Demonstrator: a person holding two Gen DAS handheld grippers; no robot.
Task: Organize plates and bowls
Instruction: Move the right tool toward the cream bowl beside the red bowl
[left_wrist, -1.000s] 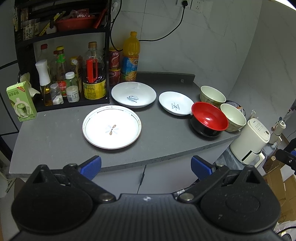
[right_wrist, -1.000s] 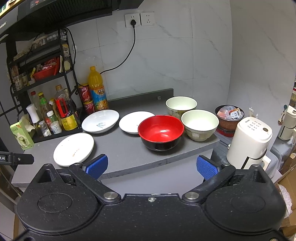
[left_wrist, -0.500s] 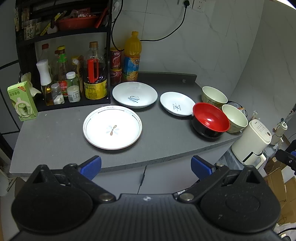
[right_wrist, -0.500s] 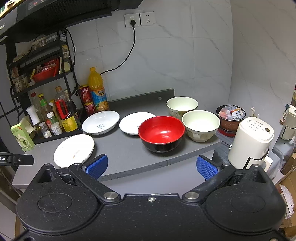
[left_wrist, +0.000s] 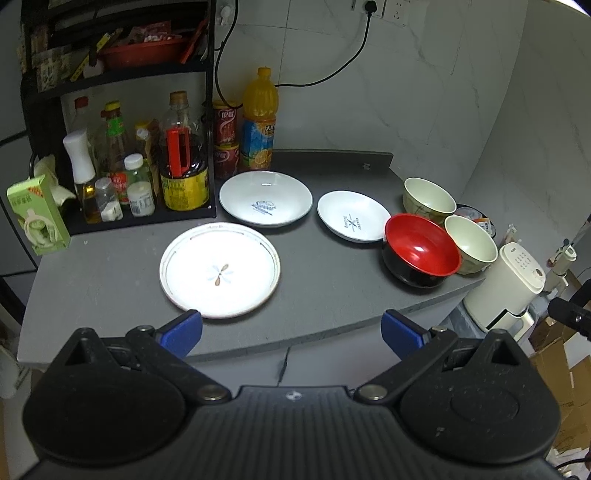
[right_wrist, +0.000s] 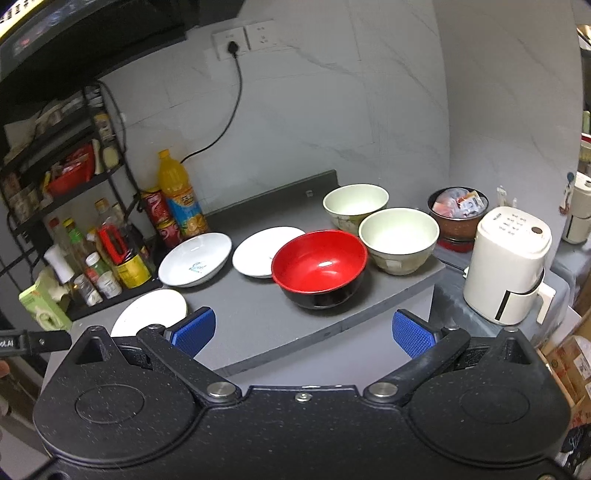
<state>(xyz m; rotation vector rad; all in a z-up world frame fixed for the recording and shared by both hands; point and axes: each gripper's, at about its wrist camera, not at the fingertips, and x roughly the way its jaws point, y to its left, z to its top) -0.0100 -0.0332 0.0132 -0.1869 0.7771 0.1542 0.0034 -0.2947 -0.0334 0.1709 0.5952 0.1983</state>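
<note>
Plates and bowls lie unstacked on the worktop (left_wrist: 110, 280): patterned plate (left_wrist: 219, 269) nearest my left hand-held gripper (left_wrist: 291, 330), red bowl (right_wrist: 319, 264) nearest my right hand-held gripper (right_wrist: 303, 332). Over the last second nothing has shifted; both views have barely drifted. Both grippers stay spread and empty. Sorting, I judge, is not yet begun.
</note>
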